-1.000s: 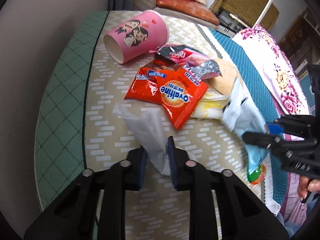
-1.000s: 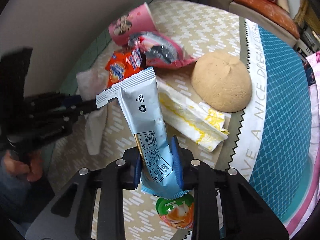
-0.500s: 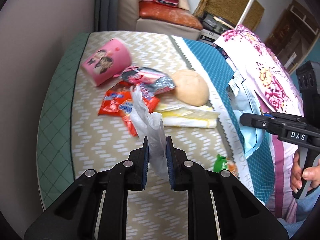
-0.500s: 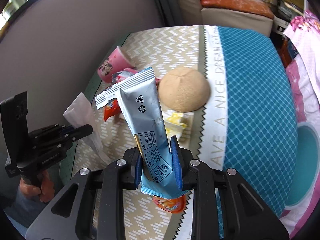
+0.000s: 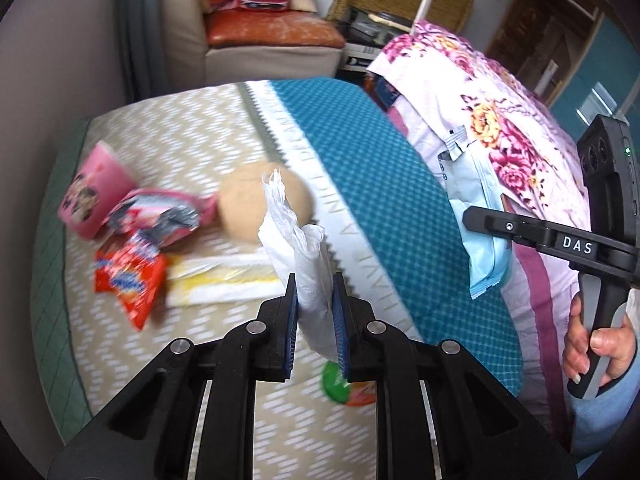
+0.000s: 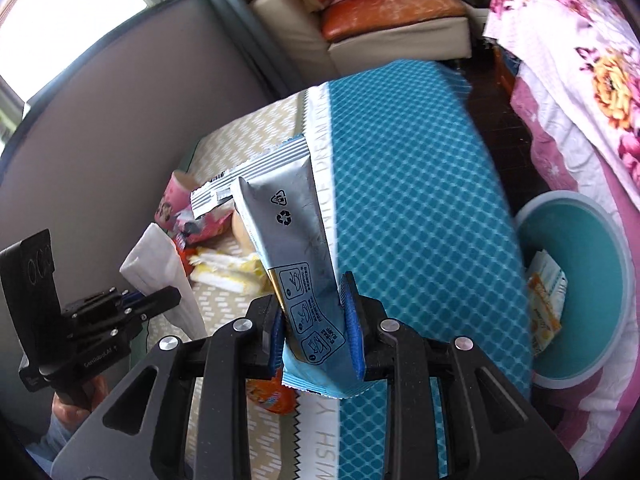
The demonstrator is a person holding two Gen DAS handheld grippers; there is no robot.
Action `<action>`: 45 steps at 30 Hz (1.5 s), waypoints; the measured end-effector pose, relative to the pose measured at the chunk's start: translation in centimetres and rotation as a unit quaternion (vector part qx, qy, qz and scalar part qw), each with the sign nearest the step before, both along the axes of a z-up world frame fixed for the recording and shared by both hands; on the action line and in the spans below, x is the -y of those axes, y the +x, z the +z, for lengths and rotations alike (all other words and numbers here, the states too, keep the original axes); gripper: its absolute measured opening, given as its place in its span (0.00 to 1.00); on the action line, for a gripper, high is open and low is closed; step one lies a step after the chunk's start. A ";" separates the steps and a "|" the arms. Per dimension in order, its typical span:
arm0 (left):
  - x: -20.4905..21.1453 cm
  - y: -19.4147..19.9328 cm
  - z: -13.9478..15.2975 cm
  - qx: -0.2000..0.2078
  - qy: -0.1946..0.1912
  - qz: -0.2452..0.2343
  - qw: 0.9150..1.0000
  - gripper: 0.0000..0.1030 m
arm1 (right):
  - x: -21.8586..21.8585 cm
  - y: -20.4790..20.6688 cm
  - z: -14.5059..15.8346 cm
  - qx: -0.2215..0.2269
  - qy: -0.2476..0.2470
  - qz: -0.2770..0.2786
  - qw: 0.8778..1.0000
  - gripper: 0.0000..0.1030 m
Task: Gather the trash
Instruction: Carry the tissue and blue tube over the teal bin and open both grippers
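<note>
My left gripper (image 5: 315, 304) is shut on a white crumpled tissue (image 5: 296, 240) and holds it above the bed. My right gripper (image 6: 314, 312) is shut on a silver and light-blue snack wrapper (image 6: 288, 236), lifted off the bed; it also shows in the left wrist view (image 5: 478, 216). On the beige cover lie a pink paper cup (image 5: 94, 192), a pink foil wrapper (image 5: 160, 212), a red Ovaltine packet (image 5: 130, 280), a yellow-white wrapper (image 5: 228, 284) and an orange-green lid (image 5: 344, 384). A teal bin (image 6: 576, 272) stands at the right with a packet (image 6: 546, 300) inside.
A round tan cushion (image 5: 248, 208) lies by the trash. A teal patterned blanket (image 6: 400, 208) covers the bed's right half. A floral quilt (image 5: 500, 92) lies beyond it. A sofa (image 5: 256, 32) stands at the back. A grey headboard wall (image 6: 100, 128) is at the left.
Both grippers have risen and swung to the right with their loads. The teal bin has come into the right wrist view. The bed trash has shifted left in both views.
</note>
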State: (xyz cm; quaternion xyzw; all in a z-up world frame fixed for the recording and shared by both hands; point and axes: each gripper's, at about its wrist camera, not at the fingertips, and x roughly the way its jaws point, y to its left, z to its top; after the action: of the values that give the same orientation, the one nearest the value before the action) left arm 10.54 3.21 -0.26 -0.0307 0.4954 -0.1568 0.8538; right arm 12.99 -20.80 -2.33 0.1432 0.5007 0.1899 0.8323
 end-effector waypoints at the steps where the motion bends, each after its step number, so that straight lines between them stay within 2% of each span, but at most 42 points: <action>1: 1.0 0.3 0.1 0.002 0.001 -0.006 1.000 0.16 | 1.1 0.0 0.1 0.002 0.003 -0.011 1.000 0.24; 13: 14.0 3.4 1.9 0.022 -0.011 -0.104 0.994 0.16 | 12.5 -1.6 0.0 0.026 0.013 -0.130 0.991 0.24; 20: 21.4 5.2 1.5 0.020 -0.014 -0.145 0.989 0.16 | 19.2 -3.0 -1.3 0.018 0.013 -0.194 0.981 0.24; 25: 25.8 6.0 0.1 0.011 -0.004 -0.170 0.985 0.16 | 22.0 -3.6 -2.4 0.009 0.017 -0.219 0.975 0.24; 31: 29.1 6.4 -2.4 -0.011 0.013 -0.185 0.983 0.16 | 24.2 -3.8 -3.7 -0.001 0.021 -0.233 0.972 0.24; 41: 31.7 6.9 -5.3 -0.029 0.040 -0.196 0.979 0.17 | 25.6 -3.6 -4.8 -0.014 0.019 -0.242 0.970 0.24; 45: 32.1 7.2 -6.1 -0.034 0.043 -0.194 0.979 0.23 | 25.7 -3.4 -4.9 -0.019 0.016 -0.244 0.970 0.24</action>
State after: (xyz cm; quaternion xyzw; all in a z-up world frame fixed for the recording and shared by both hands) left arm 17.69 -28.84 -6.32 0.0976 0.5272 -0.2969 0.7902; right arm 9.62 -46.50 -7.23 0.2775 0.4634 -0.0137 0.8414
